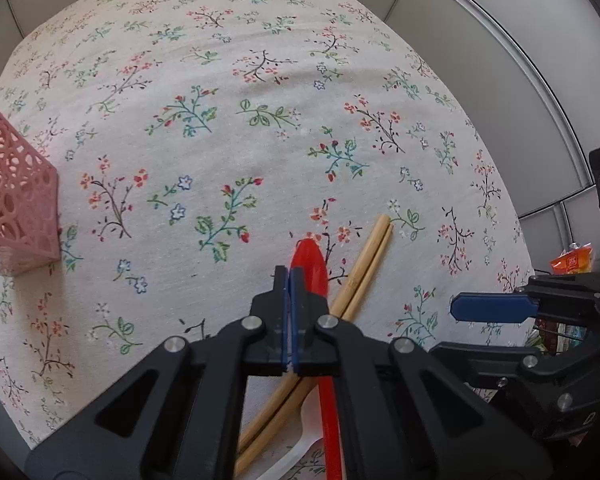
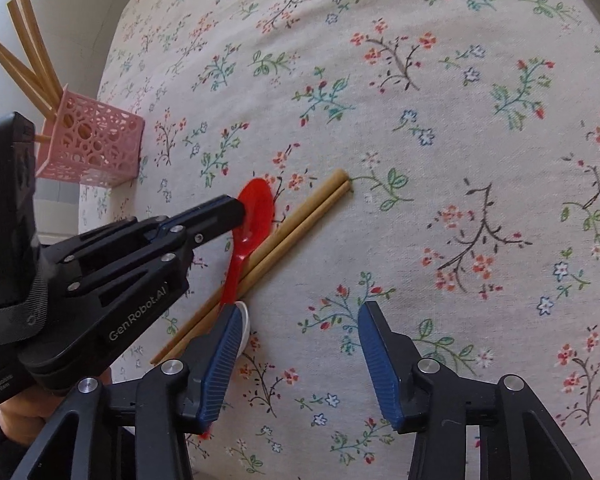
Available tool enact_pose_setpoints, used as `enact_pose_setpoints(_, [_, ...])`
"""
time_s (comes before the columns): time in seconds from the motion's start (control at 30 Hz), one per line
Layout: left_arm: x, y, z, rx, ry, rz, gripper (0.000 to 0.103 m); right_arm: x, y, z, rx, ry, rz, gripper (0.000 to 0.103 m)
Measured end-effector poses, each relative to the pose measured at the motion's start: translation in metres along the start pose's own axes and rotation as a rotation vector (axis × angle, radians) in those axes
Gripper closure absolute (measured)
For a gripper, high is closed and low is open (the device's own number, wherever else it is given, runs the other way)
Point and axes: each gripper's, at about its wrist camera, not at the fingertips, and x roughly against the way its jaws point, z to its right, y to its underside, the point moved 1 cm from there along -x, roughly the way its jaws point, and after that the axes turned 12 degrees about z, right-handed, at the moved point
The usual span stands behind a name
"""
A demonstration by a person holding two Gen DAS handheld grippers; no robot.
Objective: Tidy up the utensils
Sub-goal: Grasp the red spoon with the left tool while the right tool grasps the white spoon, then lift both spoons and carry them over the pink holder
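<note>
A red plastic spoon [image 1: 312, 264] [image 2: 256, 208] lies on the flowered tablecloth, its handle crossing a pair of wooden chopsticks [image 1: 364, 268] [image 2: 300, 224]. My left gripper [image 1: 288, 276] [image 2: 240, 210] is shut, its tips nipping the left rim of the spoon's bowl. My right gripper [image 2: 298, 308] stands open near the spoon's handle end, with only cloth between its fingers. Its left finger [image 2: 220, 356] covers part of a white plastic spoon [image 2: 246, 320] [image 1: 300, 452]. One blue pad [image 1: 492, 307] of the right gripper shows in the left wrist view.
A pink openwork holder [image 1: 16, 208] [image 2: 96, 140] stands at the table's left edge with several chopsticks [image 2: 28, 52] upright in it. Snack packets [image 1: 572, 262] lie past the table's right side. A hand [image 2: 20, 412] holds the left gripper's handle.
</note>
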Motion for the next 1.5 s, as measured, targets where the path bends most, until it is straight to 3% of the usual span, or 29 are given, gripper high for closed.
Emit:
enact_pose_setpoints(0.27, [0.033, 0.008, -0.021, -0.023, -0.063, 0.038, 0.102, -0.027, 0.011, -0.019, 0.039, -0.025, -0.050, 0.050])
enact_pose_setpoints(0.47, [0.041, 0.009, -0.037, -0.004, -0.085, 0.057, 0.102, -0.049, 0.023, -0.031, 0.054, -0.069, -0.097, 0.075])
enact_pose_setpoints(0.53, [0.045, 0.011, -0.039, -0.006, -0.098, 0.064, 0.102, -0.054, 0.026, -0.034, 0.063, -0.075, -0.105, 0.093])
enact_pose_setpoints(0.67, [0.058, 0.014, -0.041, -0.005, -0.121, 0.096, 0.102, -0.053, 0.026, -0.039, 0.081, -0.073, -0.084, 0.098])
enact_pose_setpoints(0.8, [0.088, 0.013, -0.041, -0.015, -0.158, 0.188, 0.102, -0.028, 0.021, -0.053, 0.138, -0.045, 0.018, 0.100])
enact_pose_setpoints(1.17, [0.188, 0.001, -0.039, -0.063, -0.279, 0.551, 0.102, 0.067, -0.001, -0.105, 0.309, 0.054, 0.388, 0.100])
enact_pose_setpoints(1.5, [0.232, -0.005, -0.042, -0.041, -0.337, 0.735, 0.102, 0.113, -0.016, -0.131, 0.349, 0.077, 0.580, 0.100])
